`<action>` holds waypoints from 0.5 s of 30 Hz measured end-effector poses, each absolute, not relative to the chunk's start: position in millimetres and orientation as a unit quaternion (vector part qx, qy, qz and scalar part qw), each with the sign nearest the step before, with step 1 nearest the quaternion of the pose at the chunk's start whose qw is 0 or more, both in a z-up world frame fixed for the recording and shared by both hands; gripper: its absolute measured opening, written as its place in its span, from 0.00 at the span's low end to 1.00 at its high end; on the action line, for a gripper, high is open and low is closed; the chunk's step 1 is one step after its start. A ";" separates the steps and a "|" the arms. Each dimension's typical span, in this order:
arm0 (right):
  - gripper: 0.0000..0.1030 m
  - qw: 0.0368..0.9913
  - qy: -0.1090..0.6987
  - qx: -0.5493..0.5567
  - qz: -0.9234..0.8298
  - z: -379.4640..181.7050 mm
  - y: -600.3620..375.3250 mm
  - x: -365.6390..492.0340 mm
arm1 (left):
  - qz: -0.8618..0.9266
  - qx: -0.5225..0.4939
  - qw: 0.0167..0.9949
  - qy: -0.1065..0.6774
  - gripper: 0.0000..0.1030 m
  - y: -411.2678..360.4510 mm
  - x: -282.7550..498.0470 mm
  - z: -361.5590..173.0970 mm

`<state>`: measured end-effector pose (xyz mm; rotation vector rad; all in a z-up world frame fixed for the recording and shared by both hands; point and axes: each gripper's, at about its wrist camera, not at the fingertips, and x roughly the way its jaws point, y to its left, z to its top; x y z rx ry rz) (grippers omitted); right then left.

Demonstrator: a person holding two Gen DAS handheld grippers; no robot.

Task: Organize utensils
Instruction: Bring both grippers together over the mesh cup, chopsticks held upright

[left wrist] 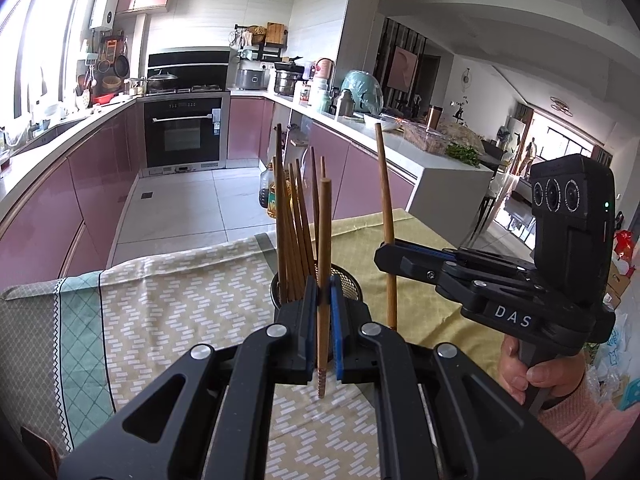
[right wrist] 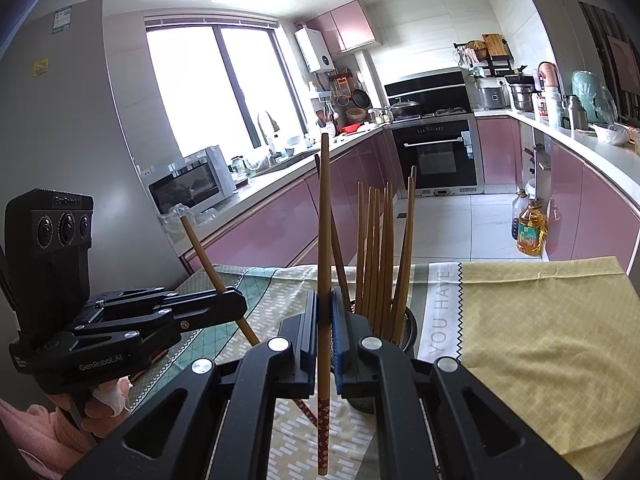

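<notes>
**Jaws clamped on 1 chopstick each**

Both sets of jaws are pressed together on wood: the left gripper (left wrist: 323, 300) pinches 1 chopstick (left wrist: 324, 264) upright between its blue pads, patterned tip pointing down past the fingers. The right gripper (right wrist: 325, 308) clamps a 2nd chopstick (right wrist: 325, 240) the same way, near vertical, its red patterned end hanging below. Each gripper also shows in the other's view, beside the holder (left wrist: 352, 280). That dark mesh holder stands on the cloth (left wrist: 180, 300) covering the tabletop, just beyond both grippers, with a bundle of chopsticks (left wrist: 294, 232) leaning inside it.
</notes>
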<state>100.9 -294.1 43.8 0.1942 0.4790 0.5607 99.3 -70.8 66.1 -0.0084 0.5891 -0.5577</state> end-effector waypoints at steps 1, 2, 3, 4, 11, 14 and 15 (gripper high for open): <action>0.06 0.928 0.233 0.095 0.274 44.5 -294.1 101.4 | -0.272 -0.005 0.919 0.286 0.07 -70.5 99.4 67.0; 0.06 0.928 0.232 0.095 0.274 44.9 -294.4 101.9 | -0.273 -0.005 0.919 0.285 0.07 -70.0 99.7 68.1; 0.06 0.929 0.230 0.096 0.274 45.5 -294.3 102.5 | -0.274 -0.006 0.919 0.285 0.07 -70.0 100.7 68.8; 0.06 0.929 0.230 0.096 0.274 46.0 -295.0 103.5 | -0.275 -0.007 0.918 0.284 0.07 -70.1 101.0 70.2; 0.06 0.930 0.221 0.095 0.276 52.2 -293.5 109.2 | -0.280 -0.006 0.919 0.276 0.07 -69.6 101.4 80.8; 0.06 0.931 0.217 0.096 0.277 55.4 -292.9 112.3 | -0.281 -0.006 0.920 0.271 0.07 -70.4 101.8 86.3; 0.06 0.932 0.216 0.096 0.276 56.5 -292.5 113.6 | -0.282 -0.006 0.921 0.270 0.07 -70.2 101.9 87.8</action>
